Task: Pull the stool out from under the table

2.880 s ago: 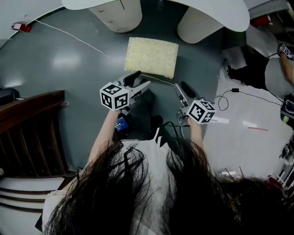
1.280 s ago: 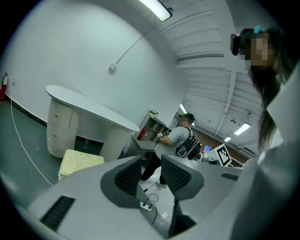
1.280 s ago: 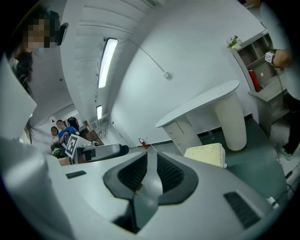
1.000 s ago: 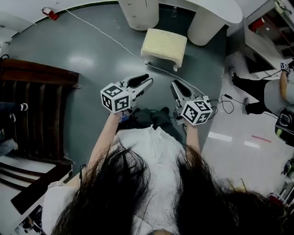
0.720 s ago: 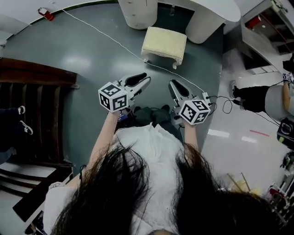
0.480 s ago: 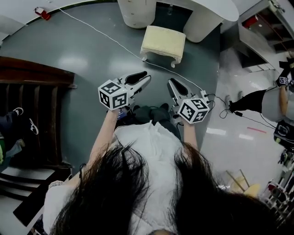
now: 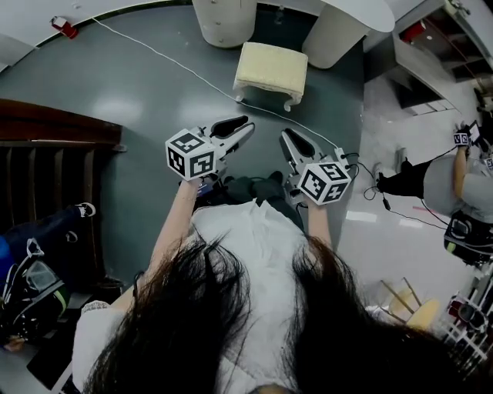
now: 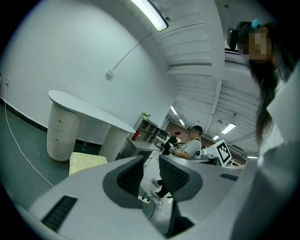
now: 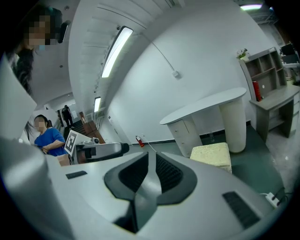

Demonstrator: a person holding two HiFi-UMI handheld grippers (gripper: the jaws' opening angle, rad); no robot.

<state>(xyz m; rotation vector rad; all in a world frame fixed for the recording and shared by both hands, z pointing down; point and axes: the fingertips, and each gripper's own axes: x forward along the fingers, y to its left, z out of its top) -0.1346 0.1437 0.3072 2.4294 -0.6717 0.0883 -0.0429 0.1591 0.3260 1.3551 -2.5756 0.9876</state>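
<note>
The stool (image 7: 271, 69), a cream cushion on short white legs, stands on the grey floor just in front of the white table (image 7: 225, 21), between its two round pedestals. It also shows in the left gripper view (image 8: 86, 161) and the right gripper view (image 9: 212, 153). Both grippers hang well short of it, apart from it, and point toward it. My left gripper (image 7: 245, 123) (image 8: 151, 159) has its jaws a narrow gap apart with nothing between them. My right gripper (image 7: 285, 136) (image 9: 151, 157) is shut on nothing.
A white cable (image 7: 177, 65) runs across the floor past the stool. A power strip with black leads (image 7: 350, 158) lies to the right. Dark wooden furniture (image 7: 54, 154) fills the left. One person (image 7: 454, 177) stands at the right and another in blue (image 7: 38, 246) at the lower left.
Since the earliest frame the stool has come to lie much farther from both grippers. Over the last second the grippers have drifted slightly back, and a person in blue has come in at the lower left.
</note>
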